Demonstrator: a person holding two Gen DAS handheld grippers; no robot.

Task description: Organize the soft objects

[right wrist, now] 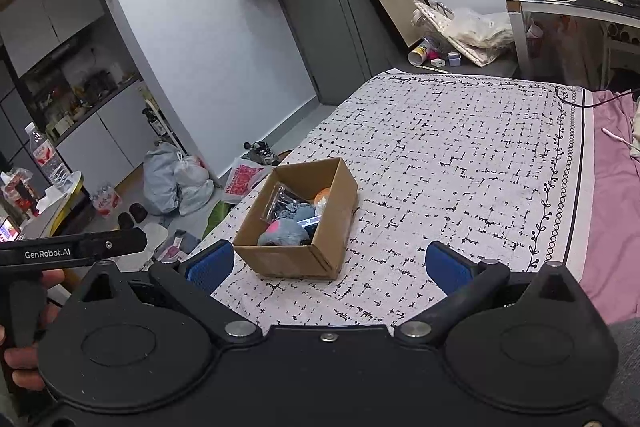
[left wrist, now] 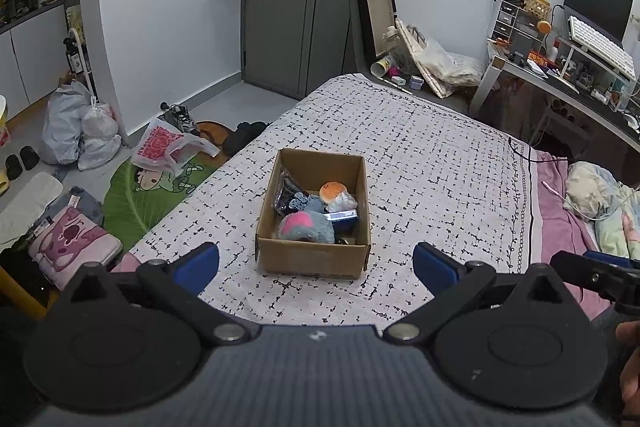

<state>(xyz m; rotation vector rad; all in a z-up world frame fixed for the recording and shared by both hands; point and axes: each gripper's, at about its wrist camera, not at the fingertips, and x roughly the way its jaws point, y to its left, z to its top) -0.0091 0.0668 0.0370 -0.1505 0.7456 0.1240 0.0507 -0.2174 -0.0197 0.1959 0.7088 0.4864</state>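
Both the left claw [left wrist: 316,263] and the right claw [right wrist: 326,263] are wide open and hold nothing. The cardboard box [left wrist: 314,215] sits just ahead of them on the bed [left wrist: 440,155]. It looks light, so I think a finger catching its near wall could push or tip it.

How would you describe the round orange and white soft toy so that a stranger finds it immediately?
Start at the bed with the white, black-dashed cover, and find the open brown cardboard box on it. The round orange-topped, white-bottomed soft toy lies inside near the far right corner. Its neighbours are a grey plush with a pink patch and dark packets; it alone is orange.
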